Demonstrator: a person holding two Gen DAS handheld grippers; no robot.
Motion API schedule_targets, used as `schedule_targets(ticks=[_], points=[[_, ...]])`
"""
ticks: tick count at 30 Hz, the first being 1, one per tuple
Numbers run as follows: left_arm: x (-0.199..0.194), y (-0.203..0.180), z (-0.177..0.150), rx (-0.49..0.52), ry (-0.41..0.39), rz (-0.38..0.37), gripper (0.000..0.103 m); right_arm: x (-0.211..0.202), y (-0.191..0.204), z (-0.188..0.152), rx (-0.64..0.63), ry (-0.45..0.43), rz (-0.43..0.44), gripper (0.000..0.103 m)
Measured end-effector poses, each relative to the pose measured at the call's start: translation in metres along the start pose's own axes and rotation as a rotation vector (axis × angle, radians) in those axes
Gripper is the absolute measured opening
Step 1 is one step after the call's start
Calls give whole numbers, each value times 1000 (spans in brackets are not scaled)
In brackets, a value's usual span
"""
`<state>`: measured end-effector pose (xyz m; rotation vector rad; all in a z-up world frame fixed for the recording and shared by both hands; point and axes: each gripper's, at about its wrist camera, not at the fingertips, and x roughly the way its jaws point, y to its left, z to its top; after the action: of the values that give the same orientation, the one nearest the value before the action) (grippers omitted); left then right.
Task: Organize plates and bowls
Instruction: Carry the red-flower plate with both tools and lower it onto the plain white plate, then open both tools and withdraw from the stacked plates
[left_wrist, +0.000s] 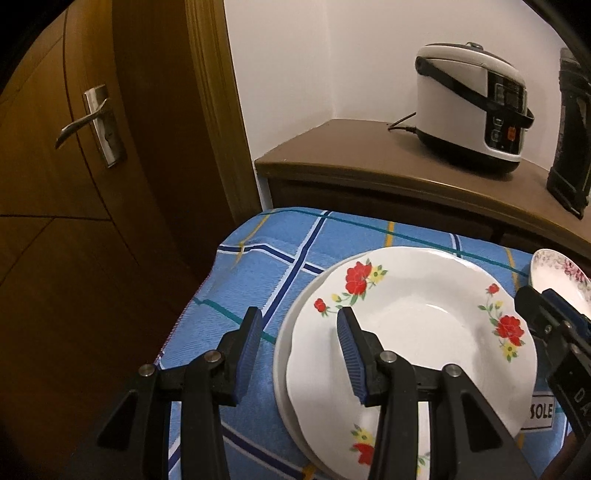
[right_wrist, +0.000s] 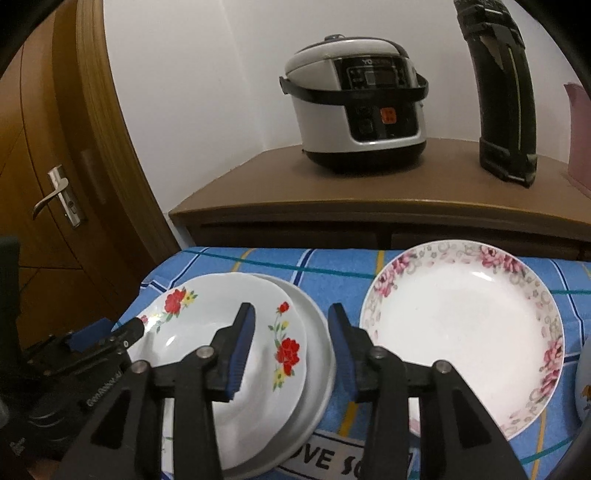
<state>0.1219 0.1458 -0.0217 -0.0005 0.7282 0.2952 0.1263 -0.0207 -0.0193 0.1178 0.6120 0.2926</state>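
Two plates in one stack: red-flowered plate (left_wrist: 424, 325) on top, plain white plate (right_wrist: 317, 332) beneath, top one set off centre, lower rim exposed as a crescent on both sides

Third item: pink-flowered plate (right_wrist: 461, 325), alone on the blue checked cloth (left_wrist: 258, 251), just beside the red-flowered plate on its right, not touching

Left gripper (left_wrist: 299, 317): jaws apart, straddling the left rim of the red-flowered plate, one finger above the cloth and the other above the plate face, pads pressing on nothing

Right gripper (right_wrist: 291, 312): jaws likewise apart, astride the right rim of the red-flowered plate, outer finger over the strip of cloth before the pink-flowered plate, nothing clamped

Step in hand, as judged: two-sided handling of the red-flowered plate on its stack (lifting off or squaring up, cannot tell which)

Handling notes:
- Keep both grippers opposite each other across the red-flowered plate, for level support
- Slide the lower fingers under the top rim only, clear of the plain white plate
- Close gently; glazed ware likely slippery, rim thin
- Keep the right gripper's outer finger off the pink-flowered plate
- Finish with the rims concentric
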Motion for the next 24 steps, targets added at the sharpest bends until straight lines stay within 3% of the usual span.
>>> schedule_targets(ticks=[8,24], points=[[-10,-9,-8,19,3,-1,46,-14,-14,-8,16,-10,-37,43],[-48,-52,-21,88,-23,-100,46,-65,-40,-19,19,-28,-140,43]])
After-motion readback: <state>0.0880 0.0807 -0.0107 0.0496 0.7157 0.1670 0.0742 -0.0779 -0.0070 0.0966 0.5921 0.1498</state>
